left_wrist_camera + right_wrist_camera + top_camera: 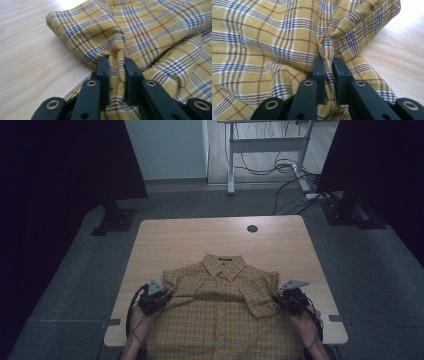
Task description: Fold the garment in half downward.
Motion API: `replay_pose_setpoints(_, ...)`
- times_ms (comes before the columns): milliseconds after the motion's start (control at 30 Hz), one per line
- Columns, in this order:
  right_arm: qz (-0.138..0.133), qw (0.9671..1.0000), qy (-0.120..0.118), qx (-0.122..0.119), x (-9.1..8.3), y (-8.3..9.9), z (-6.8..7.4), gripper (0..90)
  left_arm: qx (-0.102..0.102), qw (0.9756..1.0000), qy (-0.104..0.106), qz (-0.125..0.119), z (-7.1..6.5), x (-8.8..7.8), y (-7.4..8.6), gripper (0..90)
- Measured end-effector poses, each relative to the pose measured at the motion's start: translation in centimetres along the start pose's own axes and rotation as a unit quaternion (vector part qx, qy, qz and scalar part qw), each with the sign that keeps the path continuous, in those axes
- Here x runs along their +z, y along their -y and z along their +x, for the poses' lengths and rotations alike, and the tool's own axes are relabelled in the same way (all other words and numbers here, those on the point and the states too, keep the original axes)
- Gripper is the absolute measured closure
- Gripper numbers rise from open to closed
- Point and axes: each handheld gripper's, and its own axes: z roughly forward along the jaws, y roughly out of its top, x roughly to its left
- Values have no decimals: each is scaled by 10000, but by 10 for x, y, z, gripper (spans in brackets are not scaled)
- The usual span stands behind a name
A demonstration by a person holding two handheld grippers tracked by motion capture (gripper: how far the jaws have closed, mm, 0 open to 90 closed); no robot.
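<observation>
A yellow plaid shirt (220, 305) lies front up on the wooden table (210, 237), collar toward the far side, its hem hanging over the near edge. My left gripper (159, 296) is at the shirt's left sleeve, and in the left gripper view it (117, 65) is shut on a bunched fold of the plaid cloth (85, 30). My right gripper (283, 298) sits at the right sleeve, where it (327, 63) pinches a ridge of cloth (352, 30) between its pads. Both sleeves are folded in over the chest.
A round cable hole (252, 228) marks the table's far side. Dark stands (116, 217) flank the table on the grey carpet, and a desk frame with loose cables (280, 167) stands behind. Bare wood (27, 57) lies beside each sleeve.
</observation>
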Motion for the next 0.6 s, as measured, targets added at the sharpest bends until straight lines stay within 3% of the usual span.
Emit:
replay_pose_setpoints(233, -68, 9999, 62, 146, 14, -14, -15, 809, -236, 9997, -46, -53, 16, 21, -16, 770)
replay_pose_setpoints(600, -91, 9989, 227, 394, 39, -41, -40, 810, -507, 9981, -343, 7, 30, 51, -42, 775)
